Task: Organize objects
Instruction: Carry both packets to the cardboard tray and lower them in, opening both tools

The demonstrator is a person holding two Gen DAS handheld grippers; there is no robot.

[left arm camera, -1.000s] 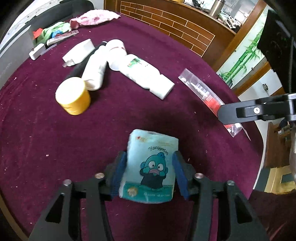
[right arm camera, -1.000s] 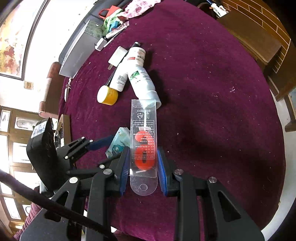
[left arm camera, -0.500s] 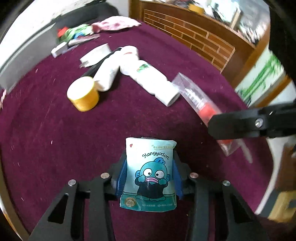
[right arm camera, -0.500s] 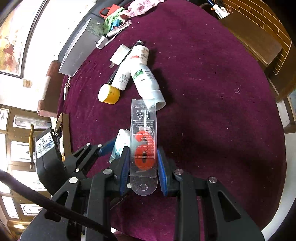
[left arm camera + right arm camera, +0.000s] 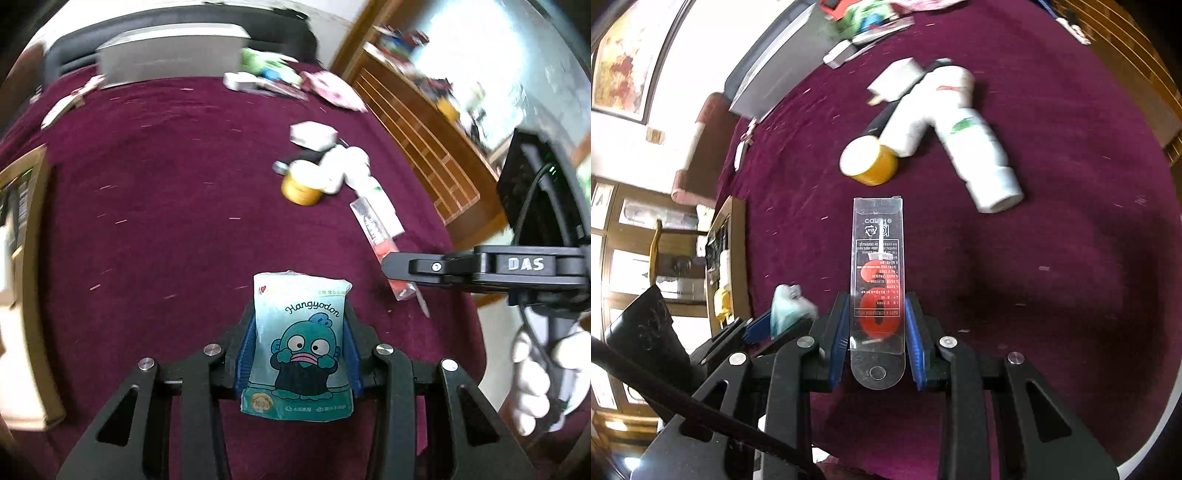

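Velvety maroon cloth covers the round bench (image 5: 1071, 258), where one yellow jar (image 5: 870, 160) with a white lid, two white plastic bottles (image 5: 975, 147) and a white carton (image 5: 897, 79) lie clustered. One soft, glossy teal tissue pack (image 5: 299, 350) (cartoon fish printed on it) sits clamped in the left gripper (image 5: 297, 354), one clear, flat plastic sleeve (image 5: 878, 291) with red contents in the right gripper (image 5: 877, 332). Since a second ago both packs have been lifted off the cloth, and the left pads have squeezed closer.

A: so what's the count here?
B: one tissue pack (image 5: 301, 343), one clear packet (image 5: 878, 288), one yellow jar (image 5: 868, 158), two white bottles (image 5: 975, 147), one small white box (image 5: 895, 79), two tongs (image 5: 877, 328).
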